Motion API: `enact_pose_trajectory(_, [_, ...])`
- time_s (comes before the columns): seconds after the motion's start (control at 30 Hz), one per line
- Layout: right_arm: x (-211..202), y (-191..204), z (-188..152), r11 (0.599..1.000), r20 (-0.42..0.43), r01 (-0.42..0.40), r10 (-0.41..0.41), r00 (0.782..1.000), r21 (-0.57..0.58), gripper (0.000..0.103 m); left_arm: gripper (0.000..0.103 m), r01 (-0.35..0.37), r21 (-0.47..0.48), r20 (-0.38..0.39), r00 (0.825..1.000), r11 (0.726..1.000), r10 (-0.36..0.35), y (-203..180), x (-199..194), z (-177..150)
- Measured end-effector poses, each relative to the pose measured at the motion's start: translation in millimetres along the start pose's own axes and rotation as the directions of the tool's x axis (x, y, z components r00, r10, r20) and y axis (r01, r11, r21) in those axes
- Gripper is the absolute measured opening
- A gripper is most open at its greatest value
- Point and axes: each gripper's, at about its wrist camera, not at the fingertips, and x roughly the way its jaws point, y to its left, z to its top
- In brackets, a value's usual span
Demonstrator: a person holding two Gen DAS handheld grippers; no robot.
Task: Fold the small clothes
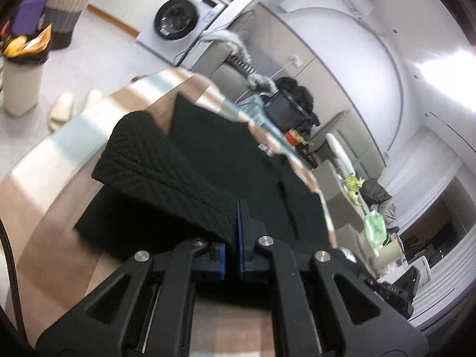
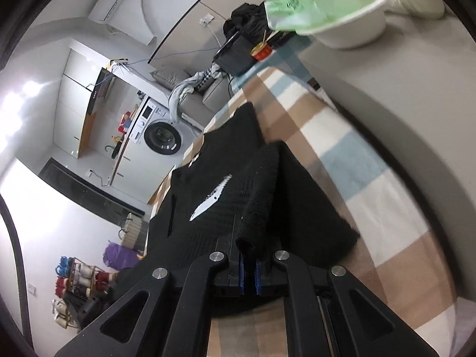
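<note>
A black knitted garment [image 1: 226, 154] lies on a checked brown, white and blue cloth [image 1: 44, 178]. My left gripper [image 1: 233, 223] is shut on a folded ribbed part of the garment [image 1: 160, 163] and holds it over the flat part. In the right wrist view the same garment [image 2: 214, 178] shows a white label [image 2: 209, 200]. My right gripper [image 2: 250, 247] is shut on a raised fold of the garment [image 2: 261, 190], lifted above the rest.
The checked cloth [image 2: 342, 154] covers the table. At its far end stand a black box [image 2: 235, 53], a small red tin [image 2: 261, 52] and a white tub with a green bag [image 2: 312, 0]. A washing machine [image 1: 178, 20] and a bin [image 1: 20, 83] stand on the floor.
</note>
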Motion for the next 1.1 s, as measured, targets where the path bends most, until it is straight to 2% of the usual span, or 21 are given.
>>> enact_pose_trajectory(0.1, [4, 4, 1, 1.000, 0.007, -0.009, 0.009, 1.000, -0.019, 0.005, 0.003, -0.004, -0.047, -0.010, 1.000, 0.999, 0.004, 13, 3, -5])
enact_pose_trajectory(0.33, [21, 33, 25, 0.997, 0.068, -0.006, 0.011, 0.998, -0.079, 0.005, 0.003, -0.022, 0.023, -0.001, 1.000, 0.999, 0.022, -1, 50, 40])
enact_pose_trajectory(0.4, [31, 38, 31, 0.992, 0.068, 0.058, -0.050, 0.996, -0.116, 0.005, 0.003, -0.044, 0.015, -0.054, 0.998, 0.999, 0.045, 4, 66, 45])
enact_pose_trajectory(0.43, [35, 37, 31, 0.985, 0.047, 0.102, -0.097, 0.994, -0.139, 0.005, 0.003, -0.053, 0.014, -0.072, 0.996, 0.998, 0.054, 7, 69, 44])
enact_pose_trajectory(0.53, [41, 25, 24, 0.970, -0.042, 0.177, -0.186, 0.982, -0.167, 0.014, 0.004, -0.098, 0.009, -0.136, 0.986, 0.995, 0.099, 25, 68, 27])
enact_pose_trajectory(0.6, [41, 14, 18, 0.947, -0.066, 0.253, -0.271, 0.960, -0.196, 0.020, 0.012, -0.149, 0.018, -0.176, 0.973, 0.989, 0.150, 35, 65, 18])
enact_pose_trajectory(0.67, [37, 8, 16, 0.936, -0.074, 0.273, -0.295, 0.952, -0.223, 0.027, 0.035, -0.197, 0.032, -0.173, 0.965, 0.980, 0.199, 43, 57, 15])
enact_pose_trajectory(0.8, [18, 6, 22, 0.928, 0.012, 0.273, -0.279, 0.960, -0.254, 0.063, 0.057, -0.210, 0.036, -0.100, 0.972, 0.977, 0.212, 51, 38, 29])
enact_pose_trajectory(0.83, [18, 5, 26, 0.930, 0.027, 0.267, -0.269, 0.963, -0.254, 0.064, 0.066, -0.219, 0.045, -0.085, 0.971, 0.975, 0.222, 52, 38, 32])
enact_pose_trajectory(0.87, [21, 4, 29, 0.935, 0.022, 0.253, -0.255, 0.967, -0.247, 0.064, 0.071, -0.229, 0.057, -0.075, 0.970, 0.972, 0.233, 53, 40, 36])
enact_pose_trajectory(0.93, [33, 0, 34, 0.948, -0.013, 0.218, -0.227, 0.974, -0.230, 0.064, 0.071, -0.231, 0.076, -0.090, 0.967, 0.970, 0.237, 55, 51, 42])
enact_pose_trajectory(1.03, [51, 1, 33, 0.952, -0.065, 0.199, -0.220, 0.973, -0.234, 0.064, 0.071, -0.205, 0.073, -0.148, 0.965, 0.976, 0.214, 58, 71, 46])
enact_pose_trajectory(1.1, [62, 5, 30, 0.946, -0.085, 0.197, -0.225, 0.971, -0.258, 0.064, 0.067, -0.207, 0.088, -0.169, 0.961, 0.974, 0.220, 56, 82, 44])
